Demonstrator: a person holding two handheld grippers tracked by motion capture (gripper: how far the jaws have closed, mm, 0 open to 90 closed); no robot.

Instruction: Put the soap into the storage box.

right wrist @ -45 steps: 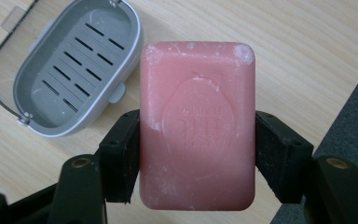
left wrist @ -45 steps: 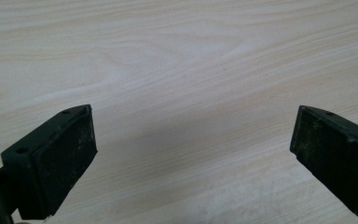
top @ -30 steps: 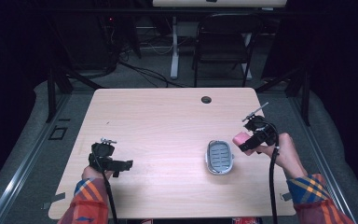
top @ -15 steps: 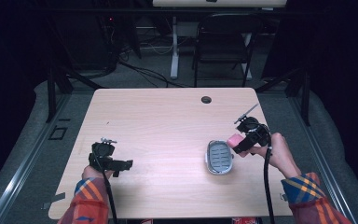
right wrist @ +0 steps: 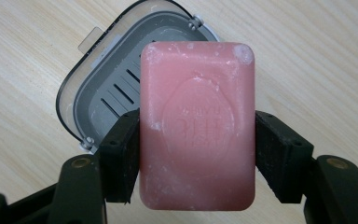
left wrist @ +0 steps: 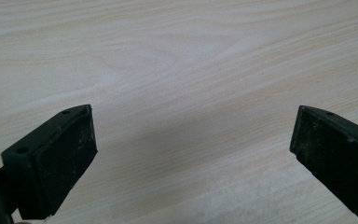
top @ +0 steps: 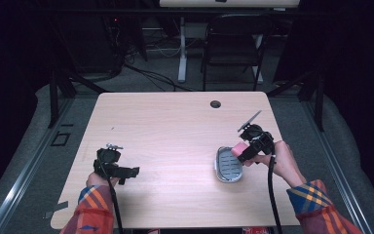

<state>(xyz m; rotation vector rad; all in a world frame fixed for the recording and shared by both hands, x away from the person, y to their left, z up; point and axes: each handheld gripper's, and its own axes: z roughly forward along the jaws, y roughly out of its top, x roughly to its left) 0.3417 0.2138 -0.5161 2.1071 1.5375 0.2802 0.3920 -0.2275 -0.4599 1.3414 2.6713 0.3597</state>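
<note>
A pink bar of soap sits clamped between the jaws of my right gripper, held just above a grey slotted soap dish. From the high view the soap hangs over the right edge of the dish, with the right gripper shut on it. My left gripper rests near the table's front left, jaws wide apart. In the left gripper view its fingers have only bare wood between them.
The light wooden table has a round cable hole at the back. A black chair and a white desk leg stand beyond the far edge. Dark floor surrounds the table.
The right gripper has carried the soap leftward and down, from right of the dish to just over its right edge. The left gripper has stayed put.
</note>
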